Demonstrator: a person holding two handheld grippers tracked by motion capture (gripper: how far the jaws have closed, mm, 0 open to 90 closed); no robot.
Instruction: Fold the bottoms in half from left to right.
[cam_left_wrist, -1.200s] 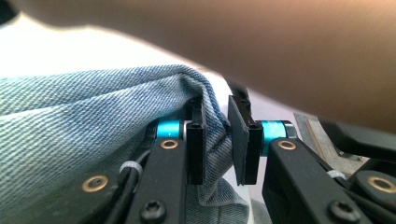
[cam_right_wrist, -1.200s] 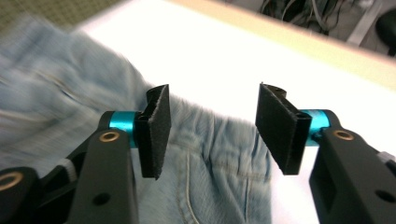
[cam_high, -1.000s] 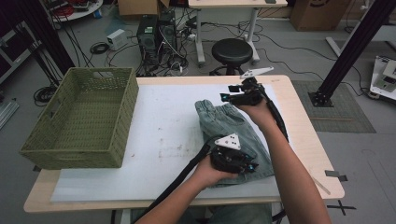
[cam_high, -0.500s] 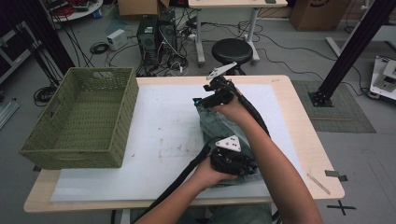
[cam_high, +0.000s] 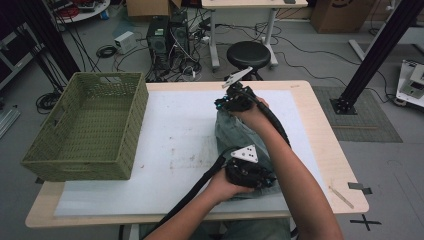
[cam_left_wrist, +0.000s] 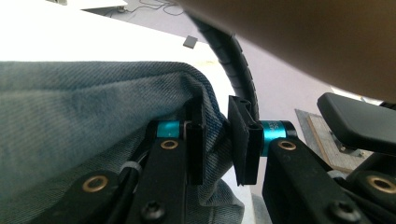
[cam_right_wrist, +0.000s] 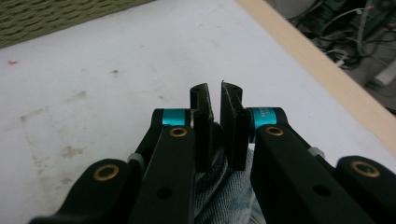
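Nearest the person in the high view, the left gripper (cam_high: 248, 173) sits at about five o'clock on the table (cam_high: 320, 125), its grey three-cornered plate up, over the near end of a folded pair of blue jeans (cam_high: 235, 135). The left gripper view shows what the high view hides: the two black jaws are clamped on a bunched fold of denim (cam_left_wrist: 88, 121), the cloth squeezed in the narrow gap between the pads, with a ribbed black cable (cam_left_wrist: 233, 56) arching behind it and the other forearm overhead.

The jeans lie lengthwise on the white mat (cam_high: 175, 140), right of centre, running from the near edge toward one o'clock.

At their far end the right gripper (cam_high: 231, 102) is held in the right hand. The right gripper view shows its jaws nearly together, having just been closing, with a little denim (cam_right_wrist: 224, 196) low at their base; whether the pads actually pinch that cloth cannot be told. Beyond the tips lies bare, faintly stained mat and the table's wooden edge.

Farther off, at nine to ten o'clock, stands an olive woven basket (cam_high: 125, 125), well apart from the jeans. Past the table at twelve o'clock are a black round stool (cam_high: 248, 52) and computer towers (cam_high: 170, 37) among floor cables.
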